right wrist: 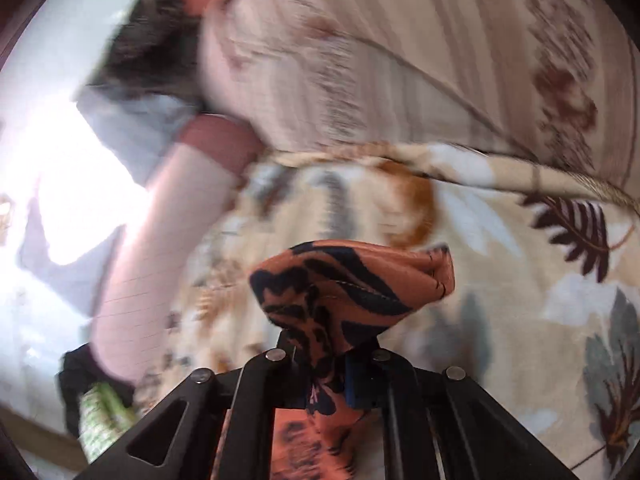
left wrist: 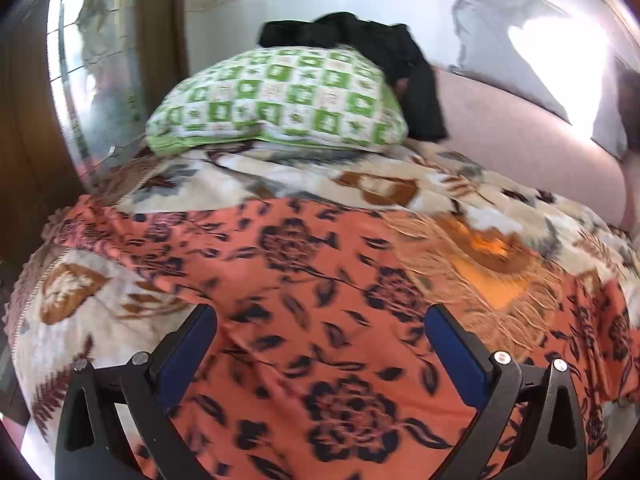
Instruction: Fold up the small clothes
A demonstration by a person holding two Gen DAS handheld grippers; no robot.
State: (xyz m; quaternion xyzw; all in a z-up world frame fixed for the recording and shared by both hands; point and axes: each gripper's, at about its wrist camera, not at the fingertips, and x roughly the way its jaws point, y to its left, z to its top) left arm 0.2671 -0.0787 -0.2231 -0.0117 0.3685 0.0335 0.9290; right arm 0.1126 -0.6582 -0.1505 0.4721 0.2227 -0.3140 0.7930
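1. Orange cloth (left wrist: 320,300) printed with dark navy flowers lies spread over a cream floral blanket (left wrist: 280,176) on the bed, filling the lower half of the left wrist view.
2. The left gripper (left wrist: 320,332) hovers over this cloth with its blue-padded fingers (left wrist: 192,344) spread wide, nothing between them.
3. A fringed, thinner part of the cloth sits at about 3 o'clock from the left gripper, with the blanket showing through it.
4. At 12 o'clock in the left view rests a green-and-white checked pillow (left wrist: 280,100), with a black garment (left wrist: 392,64) draped over its far right side.
5. The right gripper (right wrist: 326,354) is clamped tight on a bunched corner of the orange cloth (right wrist: 352,276), which puffs out just past its fingertips above the blanket (right wrist: 520,260).
6. A pale pink surface (right wrist: 160,240) runs toward 9 o'clock in the right view, which is motion-blurred.
7. No brand, label or writing can be read in either view.
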